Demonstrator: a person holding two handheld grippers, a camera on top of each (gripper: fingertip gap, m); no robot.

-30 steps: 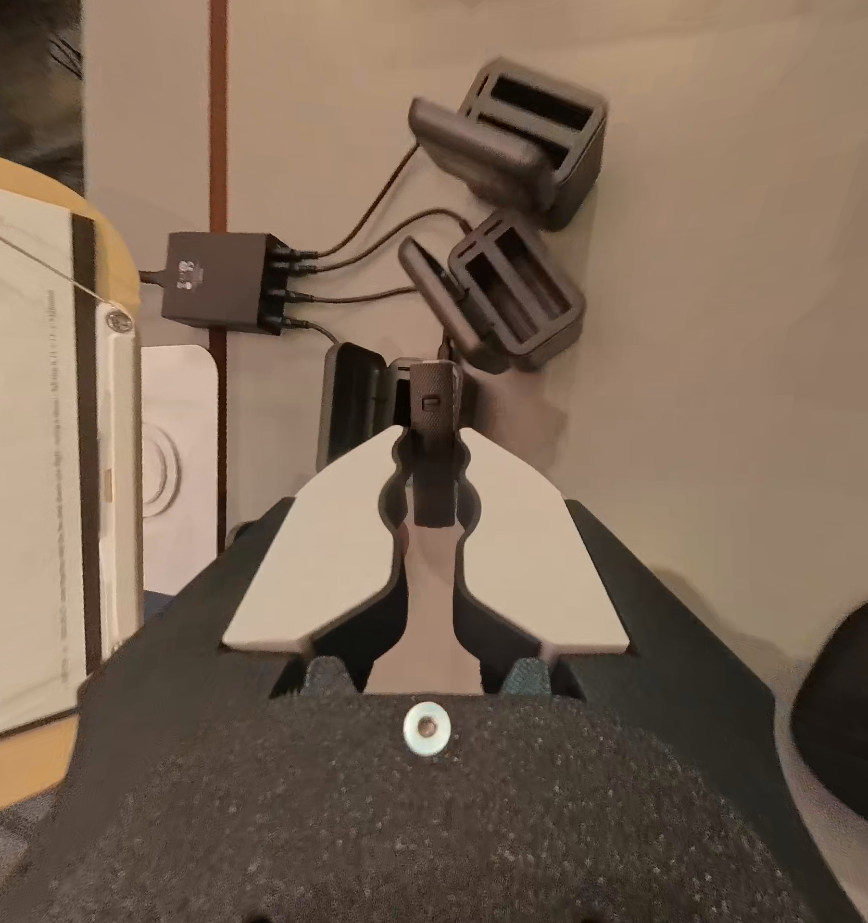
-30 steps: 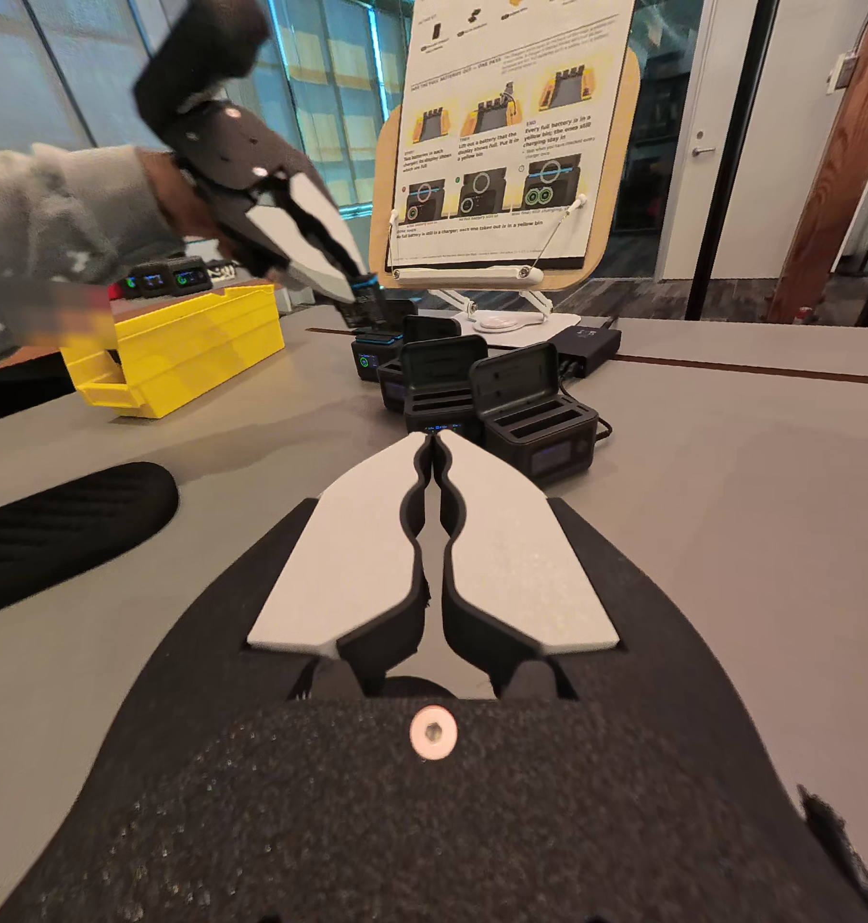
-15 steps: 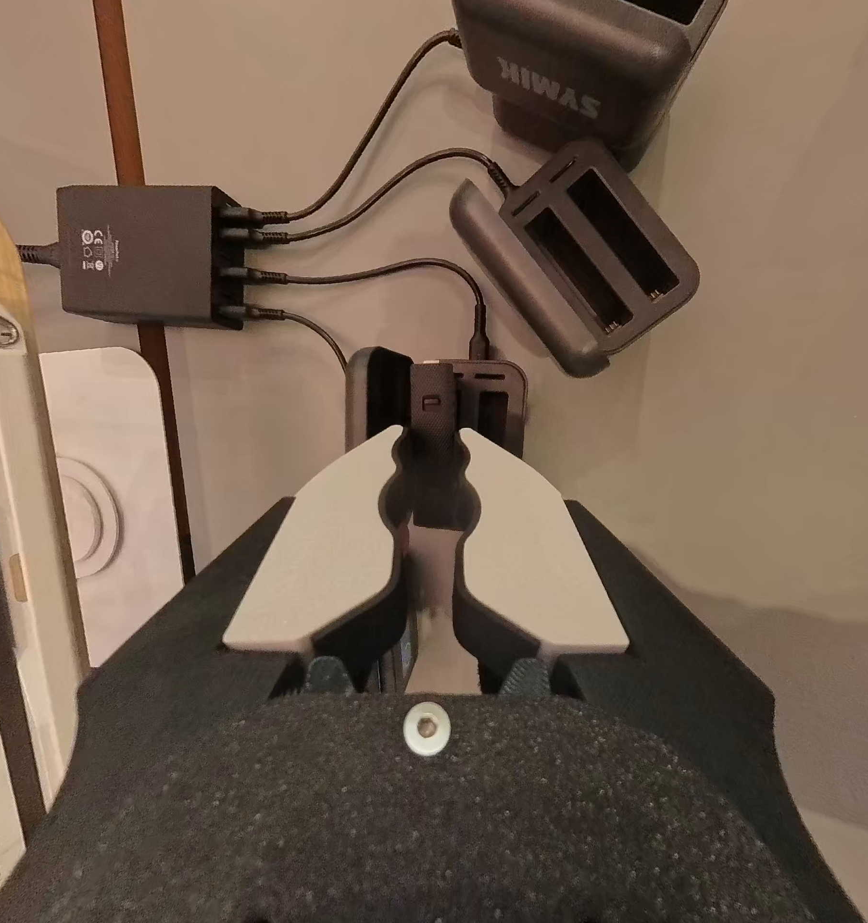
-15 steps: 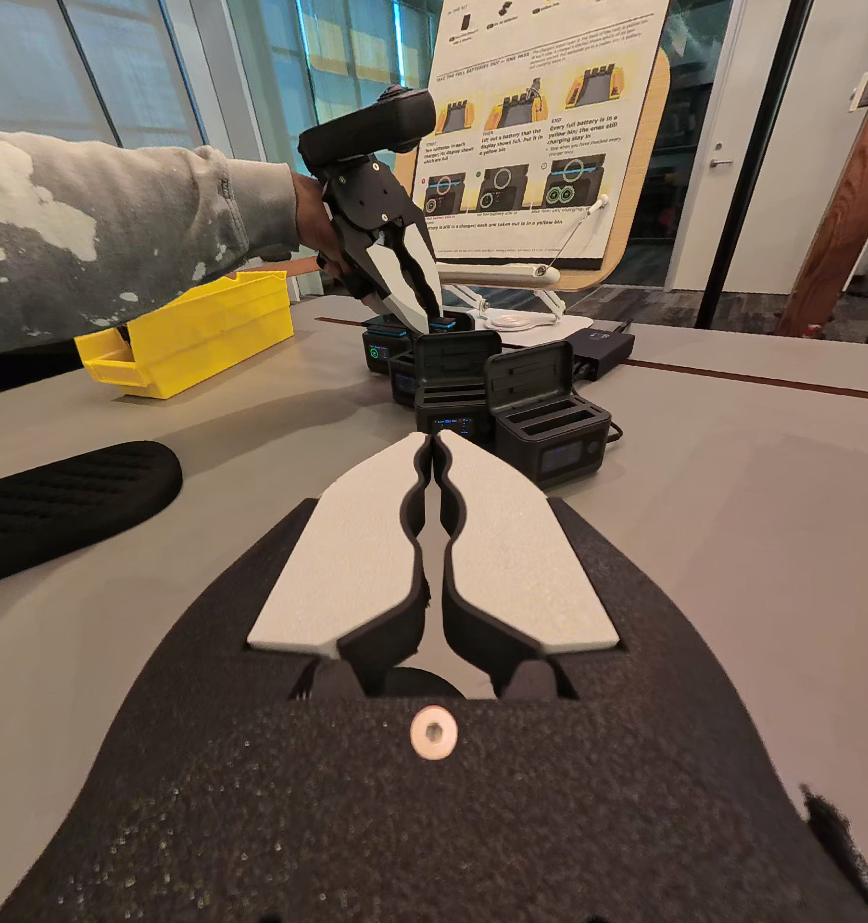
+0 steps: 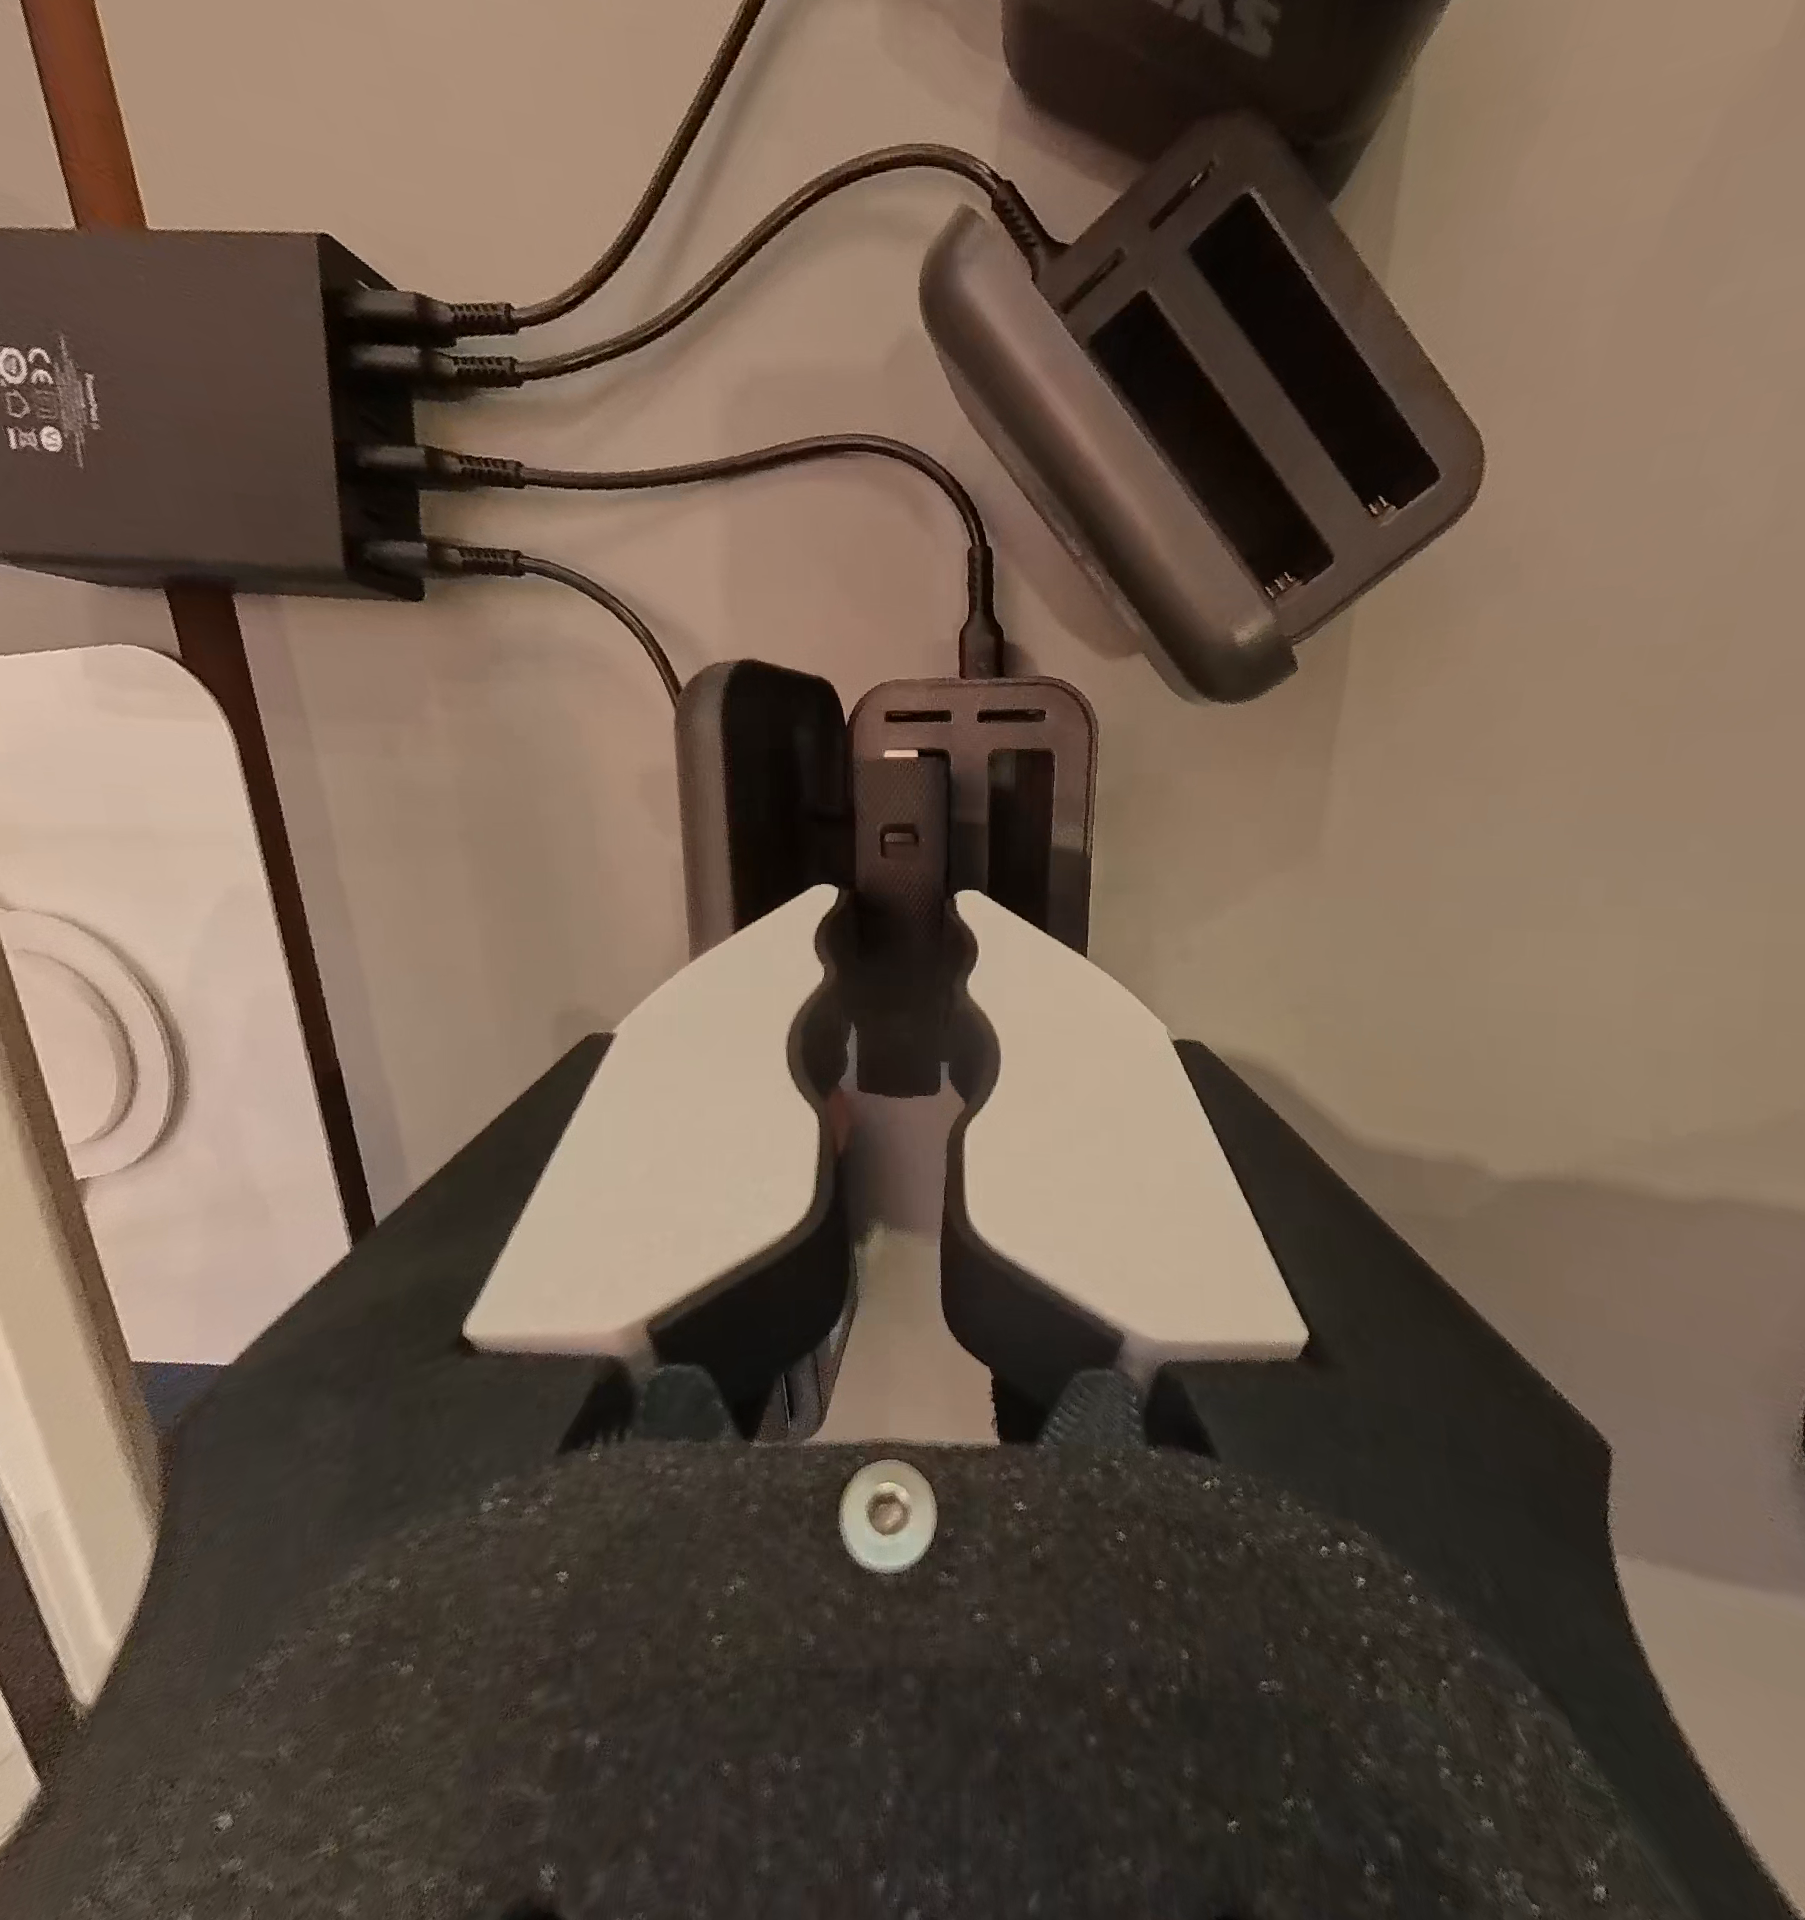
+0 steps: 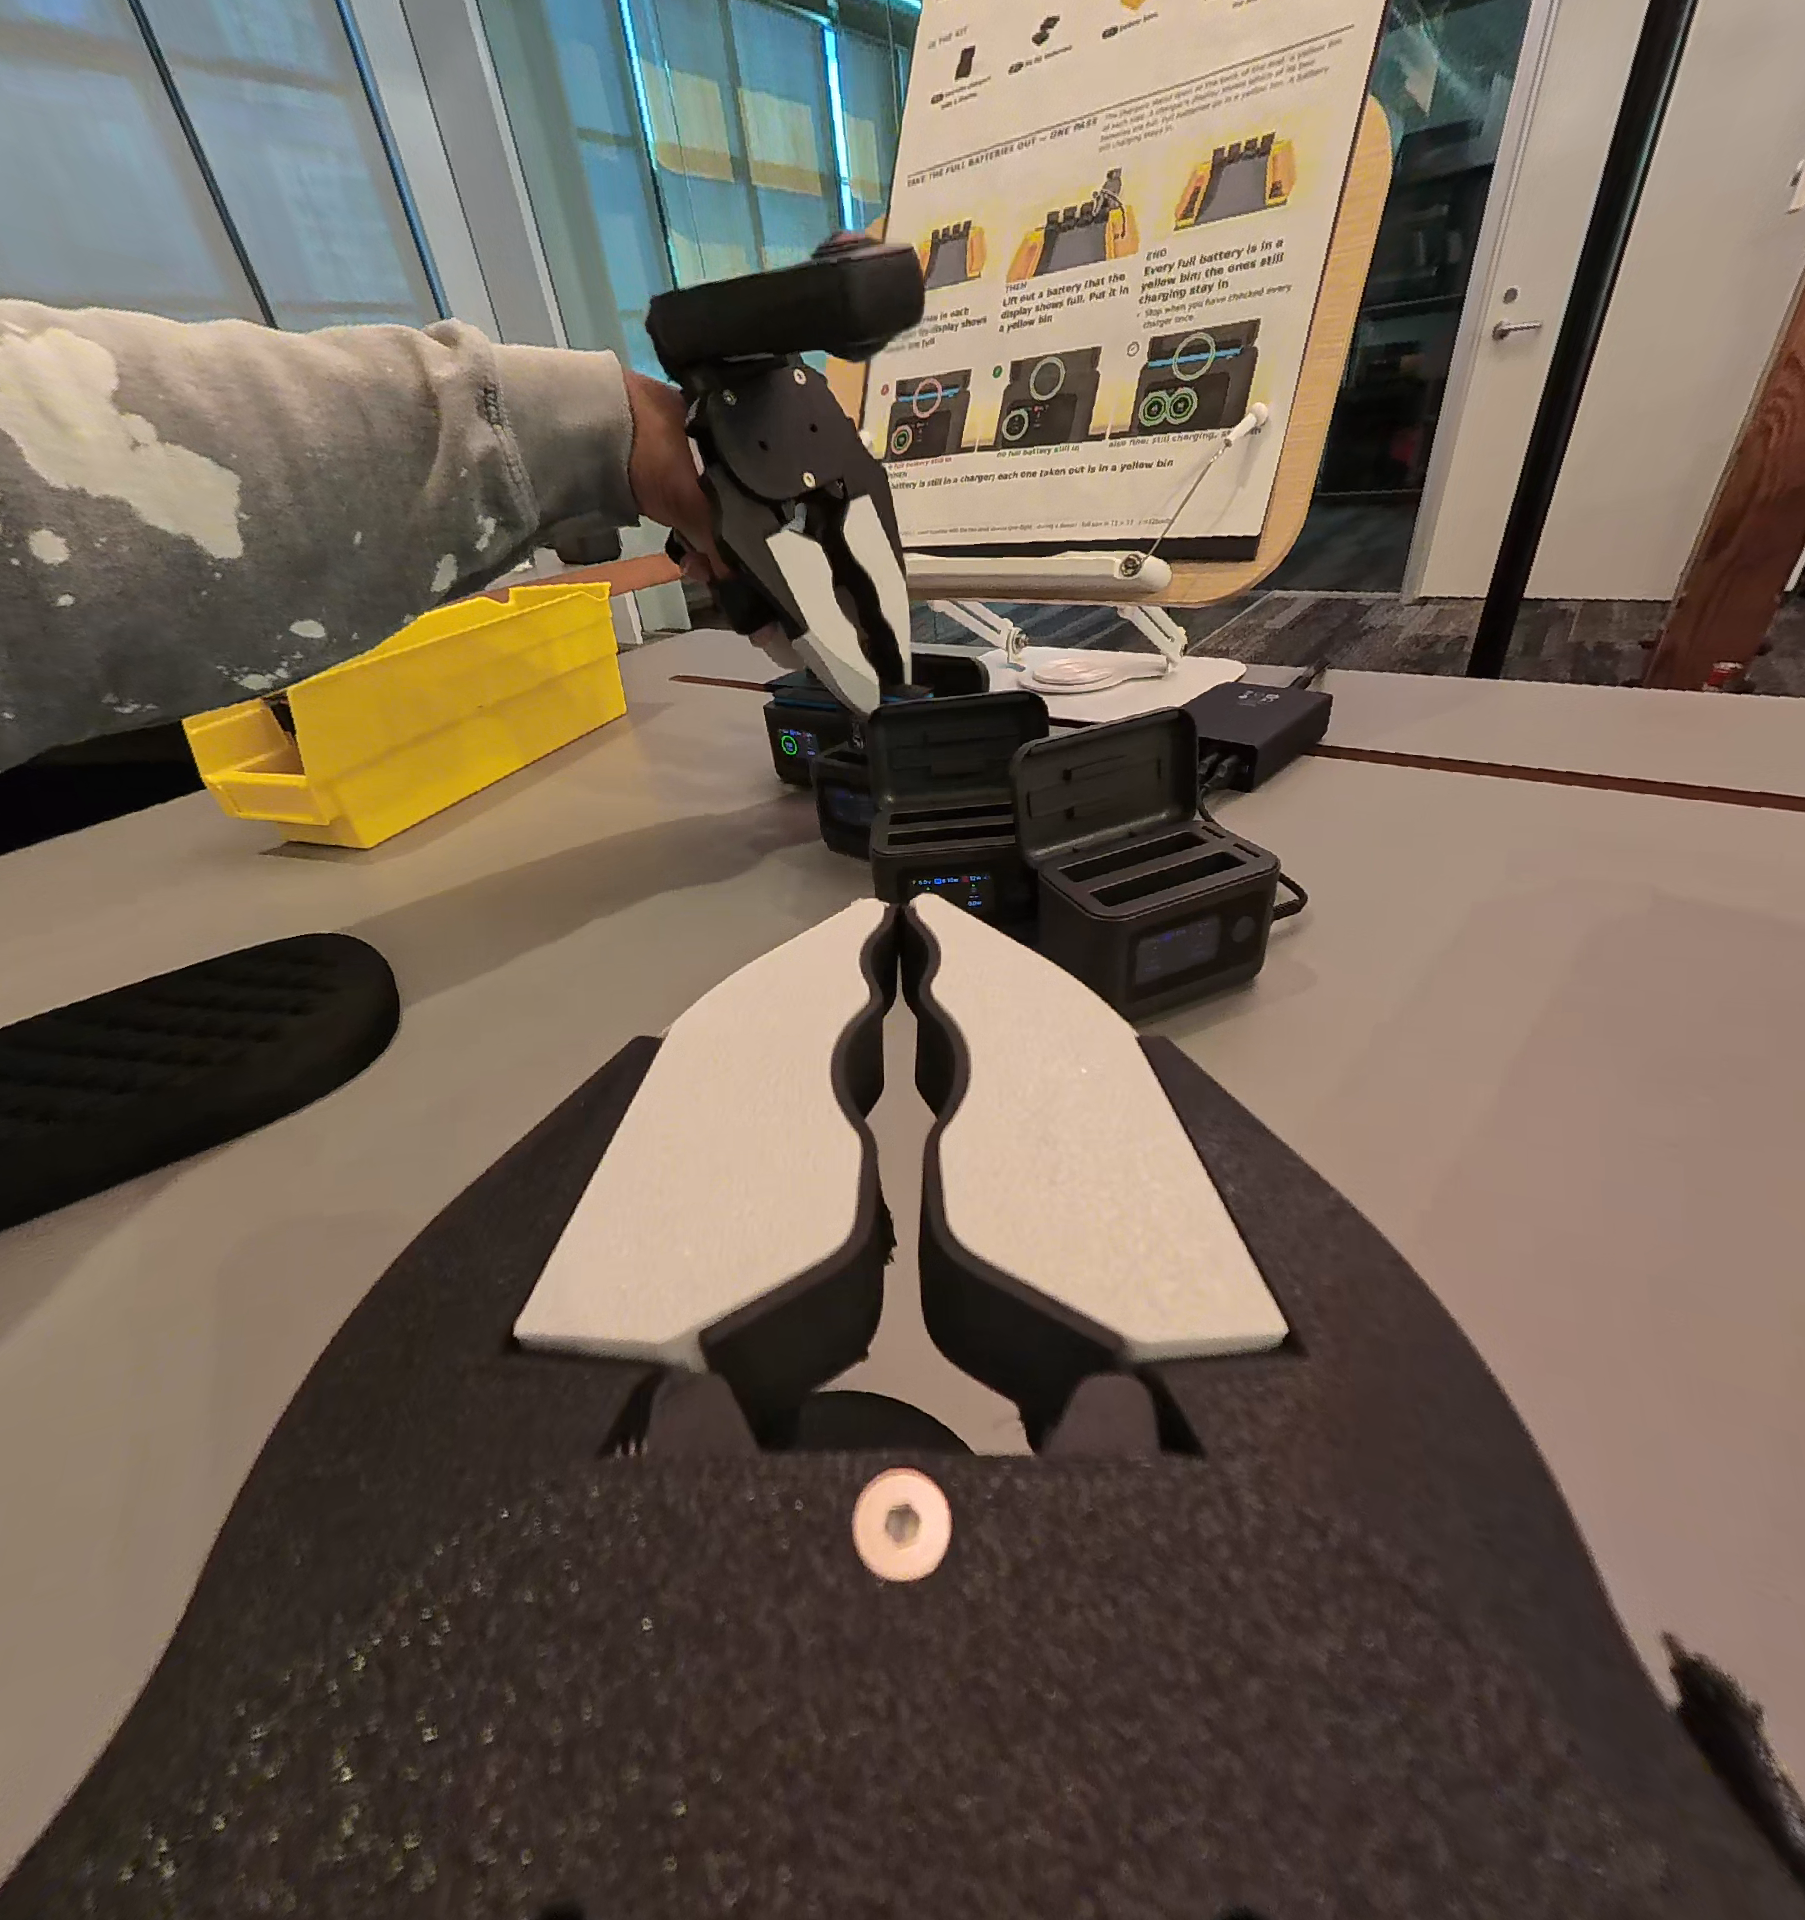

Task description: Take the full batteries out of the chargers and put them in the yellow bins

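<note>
L wrist view: left tongs [image 5: 896, 914] point down at the table [image 5: 1500, 883], clamped on a black battery [image 5: 898, 935] by its two narrow sides. Battery's far end sits at the left slot of an open charger [image 5: 971, 810]; can't tell if it's still partly seated or just clear of the slot. Grip is in line with the slot, prob. so it slides straight w/o jamming. Right slot looks empty. Second charger [image 5: 1241, 416], lid open, lies up-right w/ both slots empty. Cables [image 5: 752, 468] run from the chargers to a black power hub [image 5: 171, 416] at left. White stand base [image 5: 67, 935] lower left.

R wrist view: right tongs [image 6: 898, 914] nearly closed, only a thin gap, holding nothing; hovering low over the table, prob. parked out of the way. Ahead, a row of chargers [image 6: 1147, 894] w/ lids up. A sleeved arm [image 6: 254, 499] holds the left tongs tip-down into a farther charger. Yellow bin [image 6: 430, 717] sits left of the row, near, so the carry should be short. Instruction board [image 6: 1116, 270] on a stand behind. Black pad [image 6: 150, 1060] at left.
</note>
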